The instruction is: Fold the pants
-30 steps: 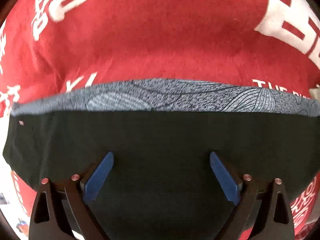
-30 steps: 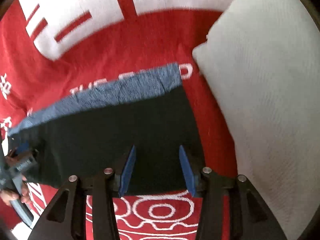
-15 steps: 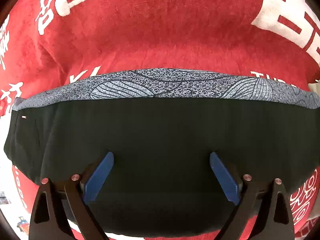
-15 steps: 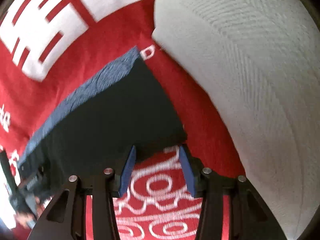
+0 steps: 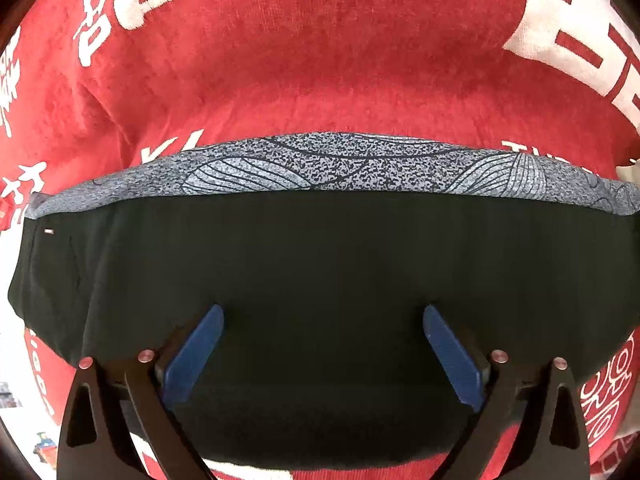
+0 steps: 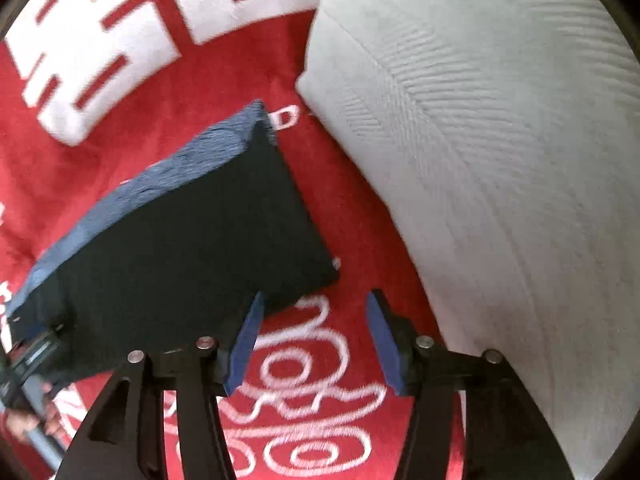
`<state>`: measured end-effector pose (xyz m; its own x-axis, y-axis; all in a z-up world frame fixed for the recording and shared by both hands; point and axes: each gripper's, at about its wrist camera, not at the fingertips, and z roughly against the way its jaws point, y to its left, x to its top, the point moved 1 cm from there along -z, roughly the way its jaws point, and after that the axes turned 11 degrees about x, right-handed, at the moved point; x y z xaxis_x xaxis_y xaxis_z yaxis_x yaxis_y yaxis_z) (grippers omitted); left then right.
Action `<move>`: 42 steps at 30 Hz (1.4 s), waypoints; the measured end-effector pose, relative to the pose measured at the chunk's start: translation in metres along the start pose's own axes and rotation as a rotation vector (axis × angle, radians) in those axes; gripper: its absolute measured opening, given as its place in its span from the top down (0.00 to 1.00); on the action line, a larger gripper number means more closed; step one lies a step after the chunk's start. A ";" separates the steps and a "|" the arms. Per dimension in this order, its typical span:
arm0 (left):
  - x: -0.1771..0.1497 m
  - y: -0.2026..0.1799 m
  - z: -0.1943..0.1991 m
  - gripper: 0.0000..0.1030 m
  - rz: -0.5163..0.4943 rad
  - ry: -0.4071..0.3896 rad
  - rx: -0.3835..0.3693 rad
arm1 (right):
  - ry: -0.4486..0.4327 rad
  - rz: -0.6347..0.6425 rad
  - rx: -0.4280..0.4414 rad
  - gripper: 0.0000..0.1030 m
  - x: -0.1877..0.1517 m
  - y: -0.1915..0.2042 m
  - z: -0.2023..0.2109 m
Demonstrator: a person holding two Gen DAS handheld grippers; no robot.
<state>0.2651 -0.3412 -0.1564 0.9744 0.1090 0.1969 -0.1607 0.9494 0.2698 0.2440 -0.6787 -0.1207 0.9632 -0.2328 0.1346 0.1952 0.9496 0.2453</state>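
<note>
The pants [image 5: 320, 264] lie folded flat on a red blanket [image 5: 320, 60], black on top with a grey-blue patterned band [image 5: 320, 166] along the far edge. My left gripper [image 5: 322, 318] hovers over the black cloth, jaws wide open and empty. In the right wrist view the pants [image 6: 180, 240] lie to the left, their near right corner just ahead of my left finger [image 6: 246, 340]. My right gripper [image 6: 314, 316] is open and empty over the red blanket [image 6: 320, 380], beside the pants' right edge.
A large white ribbed pillow [image 6: 500, 160] lies close on the right of the pants. The red blanket has big white lettering [image 6: 120, 40]. The other gripper and the hand holding it [image 6: 28, 380] show at the pants' left end.
The right gripper has drawn back and to the right off the pants and now sits over bare blanket, jaws a little wider. The left gripper has pulled back slightly; the pants lie still.
</note>
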 end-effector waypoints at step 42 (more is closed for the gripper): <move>-0.011 0.382 -0.112 0.00 0.287 -0.052 0.038 | 0.401 1.016 0.282 0.80 -0.025 0.525 -0.206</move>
<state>0.2106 0.0528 -0.1610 0.8789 0.3556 0.3180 -0.4356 0.8700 0.2311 0.3603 -0.1313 -0.1932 0.6514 0.7534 0.0900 -0.7128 0.5670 0.4128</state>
